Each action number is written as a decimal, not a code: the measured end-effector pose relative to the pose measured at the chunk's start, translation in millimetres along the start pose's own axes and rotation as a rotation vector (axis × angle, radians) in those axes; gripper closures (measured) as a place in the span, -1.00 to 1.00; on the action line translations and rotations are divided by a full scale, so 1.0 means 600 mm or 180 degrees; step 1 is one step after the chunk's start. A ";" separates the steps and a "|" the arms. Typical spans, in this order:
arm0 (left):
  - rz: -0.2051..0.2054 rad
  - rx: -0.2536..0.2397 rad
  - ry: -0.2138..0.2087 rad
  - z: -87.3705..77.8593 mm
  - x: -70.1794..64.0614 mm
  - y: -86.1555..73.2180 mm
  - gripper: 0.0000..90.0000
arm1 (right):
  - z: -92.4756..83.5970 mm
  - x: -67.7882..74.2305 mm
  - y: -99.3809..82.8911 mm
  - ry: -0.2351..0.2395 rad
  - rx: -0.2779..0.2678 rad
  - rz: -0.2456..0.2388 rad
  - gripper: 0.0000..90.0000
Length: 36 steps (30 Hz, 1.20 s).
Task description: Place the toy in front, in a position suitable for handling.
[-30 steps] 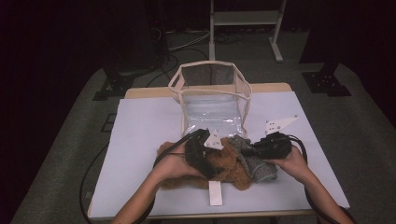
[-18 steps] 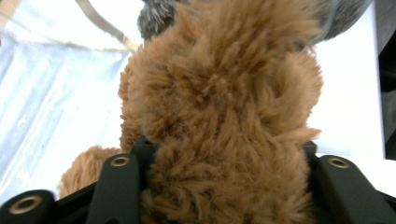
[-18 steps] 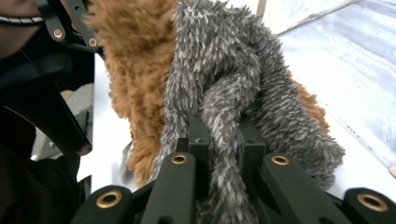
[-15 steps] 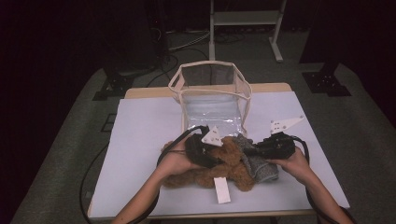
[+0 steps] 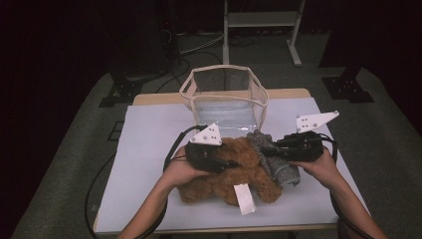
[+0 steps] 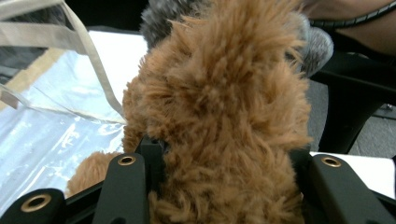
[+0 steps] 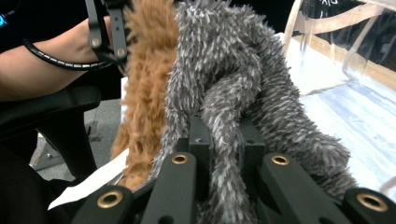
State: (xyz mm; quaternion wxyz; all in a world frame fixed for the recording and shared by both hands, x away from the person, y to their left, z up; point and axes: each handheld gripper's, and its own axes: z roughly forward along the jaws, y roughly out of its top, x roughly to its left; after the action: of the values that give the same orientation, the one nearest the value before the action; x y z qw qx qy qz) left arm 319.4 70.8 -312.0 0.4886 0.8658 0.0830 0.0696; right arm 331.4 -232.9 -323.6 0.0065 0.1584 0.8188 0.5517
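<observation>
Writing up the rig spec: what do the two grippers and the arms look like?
Both the left gripper and right gripper have black bodies, each topped by a pale three-cornered plate with small dark dots. The jaws are black bars with brass-coloured eyelets. A black cable trails from each; near the wrist it is ribbed. The forearms are bare, no sleeves or gloves in sight.

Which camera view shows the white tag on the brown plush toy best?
The high view: the white tag lies in full on the table, at the near edge of the brown plush toy. The right gripper view catches part of it, low beside the fur.
</observation>
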 end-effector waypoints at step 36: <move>0.0022 0.0135 0.0011 -0.002 0.006 -0.006 0.12 | 0.017 -0.005 -0.060 -0.0040 0.0347 0.0166 0.77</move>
State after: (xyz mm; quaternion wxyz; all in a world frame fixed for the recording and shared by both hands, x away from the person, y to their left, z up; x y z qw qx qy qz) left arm 322.6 74.3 -314.2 0.4697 0.8761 0.0823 0.0711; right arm 327.3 -236.5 -360.6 -0.0113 0.1832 0.8432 0.5053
